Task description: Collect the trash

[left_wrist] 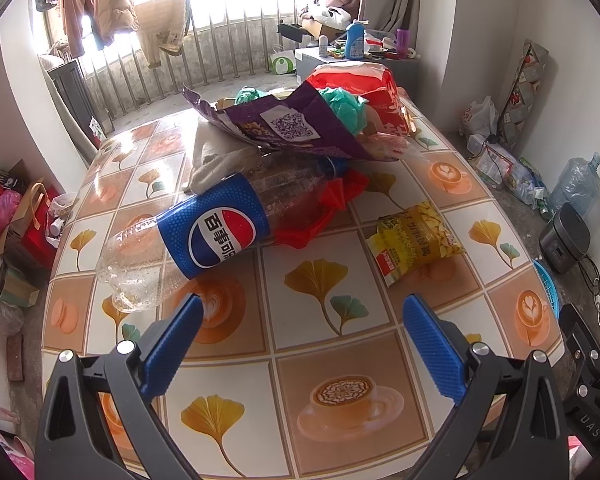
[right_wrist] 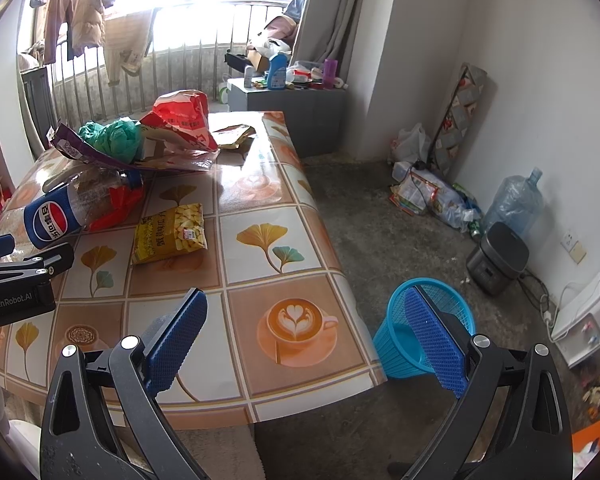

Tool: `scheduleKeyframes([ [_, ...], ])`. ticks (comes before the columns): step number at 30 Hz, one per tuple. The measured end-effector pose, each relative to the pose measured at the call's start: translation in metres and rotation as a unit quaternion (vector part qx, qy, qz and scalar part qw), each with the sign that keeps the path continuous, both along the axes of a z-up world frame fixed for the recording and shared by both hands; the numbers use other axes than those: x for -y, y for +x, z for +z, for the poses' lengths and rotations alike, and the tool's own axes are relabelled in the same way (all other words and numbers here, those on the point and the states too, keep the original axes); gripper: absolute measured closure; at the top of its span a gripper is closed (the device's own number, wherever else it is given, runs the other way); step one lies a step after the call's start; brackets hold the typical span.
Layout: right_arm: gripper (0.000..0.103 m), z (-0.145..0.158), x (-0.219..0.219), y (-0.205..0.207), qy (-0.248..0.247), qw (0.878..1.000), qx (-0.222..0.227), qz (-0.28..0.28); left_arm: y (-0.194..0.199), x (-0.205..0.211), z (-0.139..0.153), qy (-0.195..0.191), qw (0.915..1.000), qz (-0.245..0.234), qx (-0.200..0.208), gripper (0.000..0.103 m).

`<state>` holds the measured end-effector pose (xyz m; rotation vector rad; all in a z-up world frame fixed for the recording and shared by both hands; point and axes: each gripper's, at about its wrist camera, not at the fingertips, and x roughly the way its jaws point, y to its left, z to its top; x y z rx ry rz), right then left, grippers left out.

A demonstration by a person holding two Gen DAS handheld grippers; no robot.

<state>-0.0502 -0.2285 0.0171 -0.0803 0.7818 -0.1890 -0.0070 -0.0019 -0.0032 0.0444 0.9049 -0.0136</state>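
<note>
Both claws hang spread and empty over the table [left_wrist: 236,364] — the left gripper [left_wrist: 302,312] just short of the Pepsi bottle [left_wrist: 204,236], which lies on its side by a yellow snack bag [left_wrist: 416,240]. The right gripper [right_wrist: 306,312] sits at the table's edge — blue bin [right_wrist: 396,344] on the floor beside it.

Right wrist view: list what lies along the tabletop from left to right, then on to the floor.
Pepsi bottle → yellow snack bag → latte-cup print on the tablecloth → blue basket on the floor → rice cooker
</note>
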Motion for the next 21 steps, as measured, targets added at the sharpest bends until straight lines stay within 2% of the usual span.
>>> scheduleKeyframes([
  [13,0.008,-0.002,-0.002,0.002,0.010,1.000,-0.001,-0.002,0.001,-0.007,-0.001,0.001,1.0000,0.002,-0.002,0.005],
  [21,0.008,0.002,-0.006,0.008,0.047,0.999,-0.004,0.003,0.003,-0.018,-0.002,-0.018,0.9998,-0.011,-0.003,0.005],
])
